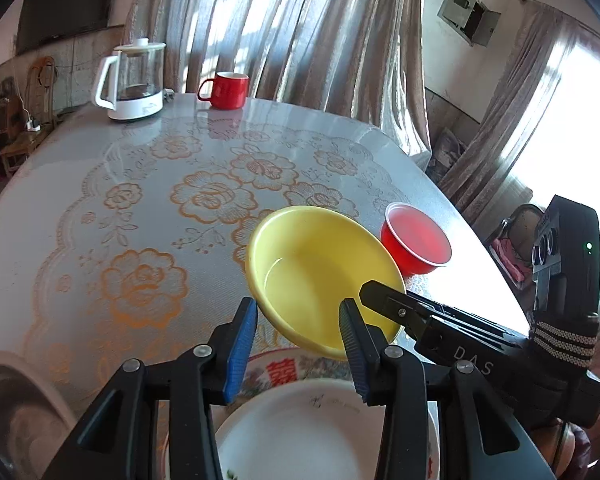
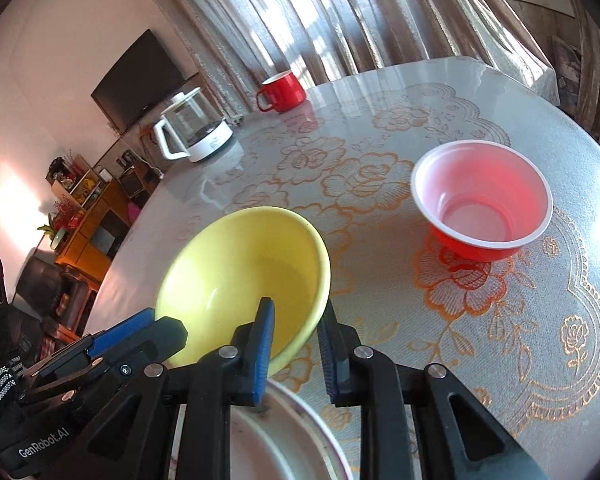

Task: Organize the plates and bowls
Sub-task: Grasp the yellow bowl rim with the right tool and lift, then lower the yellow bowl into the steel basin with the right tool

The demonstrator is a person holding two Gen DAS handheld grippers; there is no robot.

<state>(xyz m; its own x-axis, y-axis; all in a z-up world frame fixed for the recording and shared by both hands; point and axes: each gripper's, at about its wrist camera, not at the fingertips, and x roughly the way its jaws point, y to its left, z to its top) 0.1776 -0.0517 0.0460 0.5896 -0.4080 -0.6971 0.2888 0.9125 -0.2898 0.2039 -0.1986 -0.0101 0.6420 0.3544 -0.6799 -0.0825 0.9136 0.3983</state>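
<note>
A yellow bowl (image 1: 320,272) (image 2: 244,276) is tilted, lifted over the near table edge. My right gripper (image 2: 296,344) (image 1: 380,300) is shut on its near rim, one finger inside, one outside. My left gripper (image 1: 296,340) is open and empty just below and left of the bowl; its finger (image 2: 124,330) shows beside the bowl in the right wrist view. A white plate (image 1: 300,428) (image 2: 272,440) lies on a patterned plate (image 1: 276,368) under both grippers. A red bowl (image 1: 416,240) (image 2: 480,204) with a white inside stands upright on the table to the right.
A round table with a floral cloth (image 1: 160,220) (image 2: 500,320). A glass kettle (image 1: 134,80) (image 2: 194,128) and a red mug (image 1: 228,90) (image 2: 282,86) stand at the far edge before curtains. A grey round object (image 1: 16,412) sits at the near left.
</note>
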